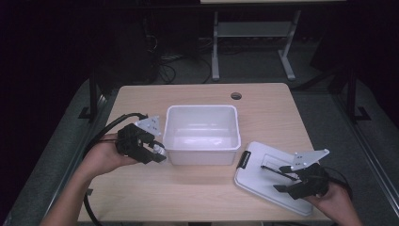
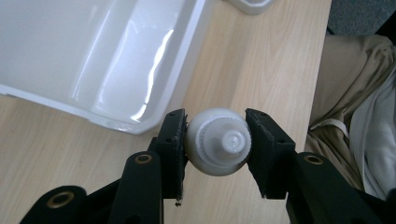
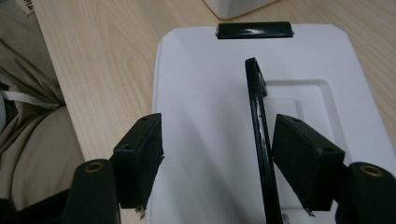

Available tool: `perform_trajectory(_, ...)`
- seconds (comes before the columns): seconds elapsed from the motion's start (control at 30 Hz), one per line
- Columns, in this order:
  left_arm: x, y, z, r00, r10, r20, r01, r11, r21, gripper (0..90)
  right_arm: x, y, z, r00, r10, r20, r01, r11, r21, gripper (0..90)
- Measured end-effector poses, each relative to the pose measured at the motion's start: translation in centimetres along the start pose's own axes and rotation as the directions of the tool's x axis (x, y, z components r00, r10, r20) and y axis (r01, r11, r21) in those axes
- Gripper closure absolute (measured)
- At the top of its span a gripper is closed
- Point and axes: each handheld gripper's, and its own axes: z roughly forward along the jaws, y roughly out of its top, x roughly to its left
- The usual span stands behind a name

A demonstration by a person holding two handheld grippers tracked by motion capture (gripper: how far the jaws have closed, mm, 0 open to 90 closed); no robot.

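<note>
Clenched between my left tongs [image 2: 215, 144] sits a small white bottle [image 2: 217, 147], cap end toward the camera at lower centre of the left gripper view, its rounded shoulder pinched from both sides by the pads. It looks like light, smooth plastic, so I judge it slippery and liable to squirt out or roll if I ease off; gripping across the widest part of the body, as now, seems the safest hold. Just past it, upper left in that view, is the white tub [image 2: 140, 70], glossy, stiff and empty, standing on the bench [image 2: 261, 60]. In the high view the tub [image 1: 201, 134] is at mid-frame and my left tongs [image 1: 157, 151] hang just beside its left wall. My right tongs [image 3: 215, 154] stand parted at lower right over the flat white lid [image 3: 205, 93], straddling its thin black handle [image 3: 259, 135] without pinching it; that handle is the natural place to lift the lid.
</note>
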Motion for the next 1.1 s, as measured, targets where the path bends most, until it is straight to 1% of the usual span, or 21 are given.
perform_trajectory(0.33,1.8,1.2,-0.4,0.9999,-0.006,-0.009,0.006,0.9998,-0.017,59.6,-0.3,0.3,0.1,1.0000,0.001,-0.007,-0.001,1.000,0.007,32.7)
perform_trajectory(0.57,2.9,2.1,-0.4,0.9998,-0.014,-0.017,0.014,0.9997,-0.018,59.7,-0.5,0.6,0.1,1.0000,-0.005,-0.007,0.006,1.000,0.009,32.7)
perform_trajectory(0.67,3.3,2.5,-0.1,0.9996,-0.016,-0.022,0.016,0.9998,-0.015,59.7,-0.7,0.7,0.1,0.9999,-0.008,-0.013,0.008,1.000,0.015,32.7)
perform_trajectory(0.73,3.6,2.6,0.0,0.9995,-0.019,-0.024,0.018,0.9997,-0.014,59.7,-0.7,0.7,0.0,0.9999,0.000,-0.013,0.000,1.000,0.018,32.7)
perform_trajectory(0.83,4.1,2.8,0.4,0.9995,-0.022,-0.023,0.022,0.9997,-0.011,59.7,-0.9,0.8,-0.1,0.9999,-0.006,-0.015,0.006,1.000,0.013,32.7)
perform_trajectory(0.87,4.1,2.9,0.5,0.9994,-0.027,-0.023,0.027,0.9996,-0.006,59.7,-0.9,0.8,-0.1,0.9998,-0.007,-0.017,0.007,1.000,0.014,32.7)
perform_trajectory(0.9,4.2,2.9,0.6,0.9993,-0.021,-0.029,0.021,0.9998,-0.003,59.7,-0.9,0.8,-0.1,0.9998,-0.008,-0.015,0.008,1.000,0.016,32.7)
perform_trajectory(0.97,4.4,3.0,0.8,0.9993,-0.028,-0.024,0.027,0.9996,-0.003,59.7,-0.9,0.8,-0.2,0.9998,-0.007,-0.018,0.007,1.000,0.017,32.7)
perform_trajectory(1.0,4.5,3.0,0.9,0.9994,-0.022,-0.028,0.022,0.9998,0.001,59.7,-0.9,0.8,-0.1,0.9998,-0.008,-0.018,0.008,1.000,0.018,32.7)
perform_trajectory(1.1,4.7,3.1,1.2,0.9991,-0.032,-0.028,0.032,0.9995,0.002,59.7,-0.9,0.7,-0.1,0.9999,-0.008,-0.014,0.009,1.000,0.020,32.7)
